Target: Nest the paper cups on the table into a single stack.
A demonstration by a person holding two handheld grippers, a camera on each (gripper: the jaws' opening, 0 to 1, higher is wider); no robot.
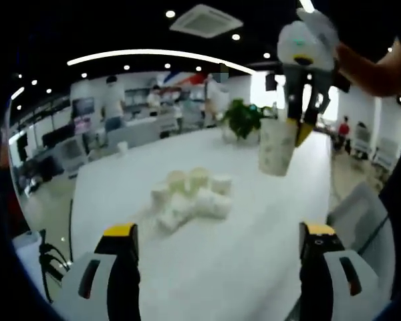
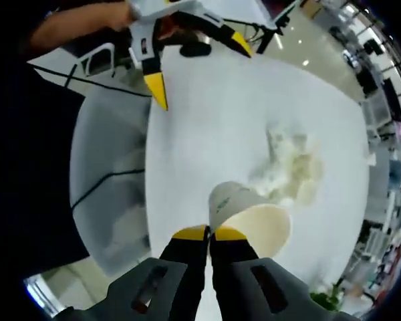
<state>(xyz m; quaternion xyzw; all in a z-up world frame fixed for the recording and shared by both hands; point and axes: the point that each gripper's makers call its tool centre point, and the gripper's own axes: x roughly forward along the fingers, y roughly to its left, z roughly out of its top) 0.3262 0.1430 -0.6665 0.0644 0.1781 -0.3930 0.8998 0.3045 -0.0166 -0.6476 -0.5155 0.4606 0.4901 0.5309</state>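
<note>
One white paper cup with faint green print (image 2: 244, 217) was lifted well above the long white desk (image 2: 207, 120), its rim pinched between the closed yellow-tipped jaws of the right gripper (image 2: 210, 233), which also appeared in the left gripper view, high on the right, gripping the same cup (image 1: 276, 147). Several more small white paper cups (image 1: 190, 196) lay in a loose cluster near the middle of the desk, some upright and some tipped, well apart from the lifted one. The left gripper (image 1: 217, 233) hovered low over the near end of the desk with its jaws spread wide and nothing between them; in the right gripper view it sat at the far edge (image 2: 199, 57). The likeliest trouble, in my judgement, was the thin rim: a hard pinch could crease it and spoil the nesting, while a light one could let the cup swing or slip. Bringing it down off-centre could also knock the light cluster over or scatter it. A green potted plant (image 1: 242, 118) stood farther along the desk. The print on the lifted cup was too blurred to read, and no brand or other writing could be made out.
</note>
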